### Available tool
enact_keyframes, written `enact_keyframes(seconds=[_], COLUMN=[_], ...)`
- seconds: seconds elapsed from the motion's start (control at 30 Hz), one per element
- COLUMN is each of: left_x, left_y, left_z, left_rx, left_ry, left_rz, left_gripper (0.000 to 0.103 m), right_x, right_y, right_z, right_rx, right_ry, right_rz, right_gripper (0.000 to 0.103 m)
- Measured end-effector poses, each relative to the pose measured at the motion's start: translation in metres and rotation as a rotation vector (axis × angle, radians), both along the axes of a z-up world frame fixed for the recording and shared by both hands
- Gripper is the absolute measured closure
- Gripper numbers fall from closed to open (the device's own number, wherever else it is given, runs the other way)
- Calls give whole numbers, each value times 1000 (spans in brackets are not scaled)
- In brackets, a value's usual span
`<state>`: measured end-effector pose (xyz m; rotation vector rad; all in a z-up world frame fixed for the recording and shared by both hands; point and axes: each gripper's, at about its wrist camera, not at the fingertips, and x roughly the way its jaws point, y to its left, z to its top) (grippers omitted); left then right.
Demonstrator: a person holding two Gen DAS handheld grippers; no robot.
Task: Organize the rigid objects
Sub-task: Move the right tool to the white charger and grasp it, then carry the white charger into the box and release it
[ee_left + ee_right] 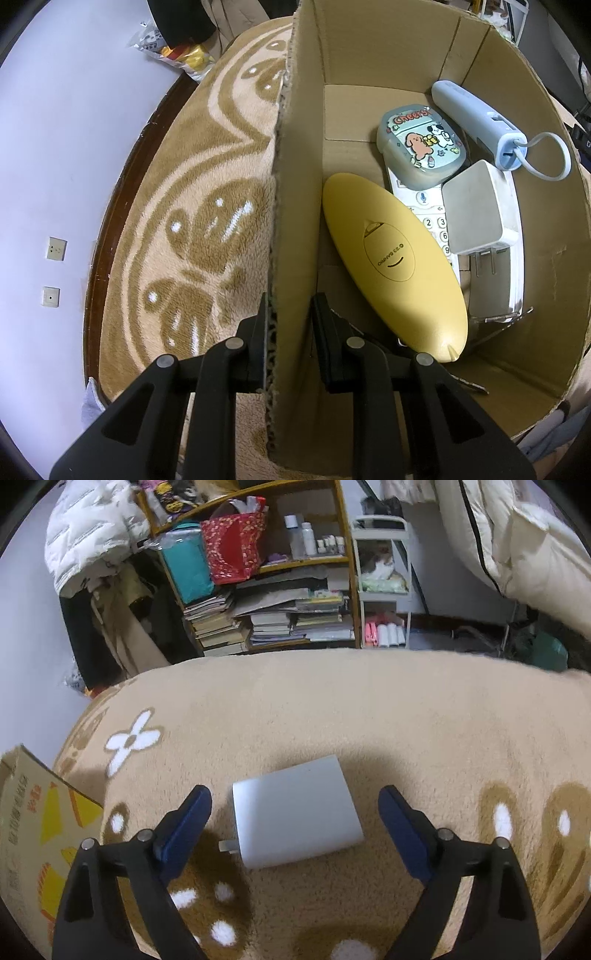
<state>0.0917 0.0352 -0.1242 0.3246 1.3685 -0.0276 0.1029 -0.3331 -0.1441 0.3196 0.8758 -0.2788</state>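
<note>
Between our right gripper (pixel 295 812) fingers, spread wide: white charger (pixel 295 812) flat on rug (pixel 406 720). We judge it light, rigid, slick-sided; grasp across its flat flanks. Left gripper (pixel 290 328) clamps cardboard box (pixel 295 184) wall.

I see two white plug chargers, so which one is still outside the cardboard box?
The flat white wall charger lying on the beige fleece blanket, between the open right tongs. The other white charger already sits inside the cardboard box, atop a white remote.

The box (pixel 295 184) is rough brown cardboard; beside it the blanket (pixel 369 720) is fluffy cloth; the charger (pixel 295 808) is smooth matt plastic.
</note>
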Motion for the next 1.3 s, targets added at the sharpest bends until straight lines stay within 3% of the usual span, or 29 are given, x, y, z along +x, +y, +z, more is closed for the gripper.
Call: enact_keyframes(seconds=[0.07,0.2,0.77,0.97,1.3], left_x=[-1,-1,-1,0,1], left_y=[-1,-2,0,-1,-1], left_z=[-1,1,1,1,1], left_rx=[3,-5,-2,-7,-13], left_ry=[-1,-2,-1,0,2], left_rz=[-1,6,5,7,11], left_gripper=[83,83,83,83,83], right_x=[1,2,-20,-34,-42], right_y=[2,8,26,46,106], right_z=[-1,-4,15,37,95], right_rx=[19,-51,-50,-59,-42], right_ry=[3,26,9,-21,-168], right_rz=[8,28,54,45,191], right_gripper=[22,34,35,35,35])
